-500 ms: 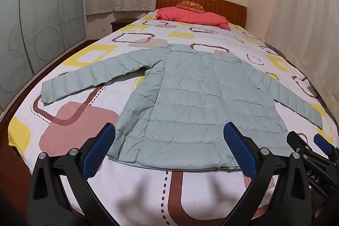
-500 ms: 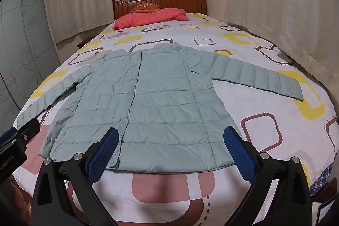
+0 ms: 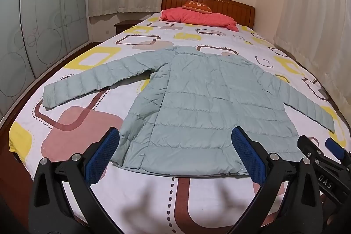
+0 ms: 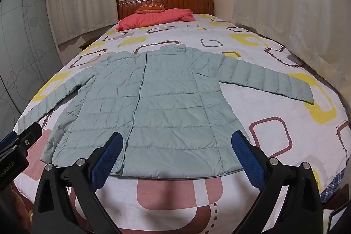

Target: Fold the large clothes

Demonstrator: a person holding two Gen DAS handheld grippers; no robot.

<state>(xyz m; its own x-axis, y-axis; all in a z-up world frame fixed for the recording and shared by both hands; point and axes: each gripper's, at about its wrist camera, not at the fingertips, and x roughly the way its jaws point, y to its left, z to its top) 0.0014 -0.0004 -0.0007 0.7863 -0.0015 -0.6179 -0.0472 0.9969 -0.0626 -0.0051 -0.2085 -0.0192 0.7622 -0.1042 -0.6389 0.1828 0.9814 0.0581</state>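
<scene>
1. The jacket (image 3: 208, 106) lies flat on the bed (image 3: 197, 196), both sleeves spread out to the sides, collar toward the far headboard (image 3: 219, 3).
2. Its hem runs along the near part of the bed, with a strip of bare patterned sheet between hem and near bed edge.
3. Open sheet lies left and right of the body, under and beyond the sleeves; the left cuff ends near the left bed edge.
4. A red pillow (image 4: 153, 18) sits at the far end, well apart from the jacket.
5. Curtains hang close along the right side; a glass wardrobe door (image 3: 33, 36) stands on the left.
6. The left tool (image 3: 175, 155) is spread wide, holds nothing, and hovers above the hem, tilted downward.
7. The right tool (image 4: 175, 155) is likewise spread wide and empty, above the hem, tilted downward.
8. The two tools sit side by side, each seen at the edge of the other's view.
</scene>
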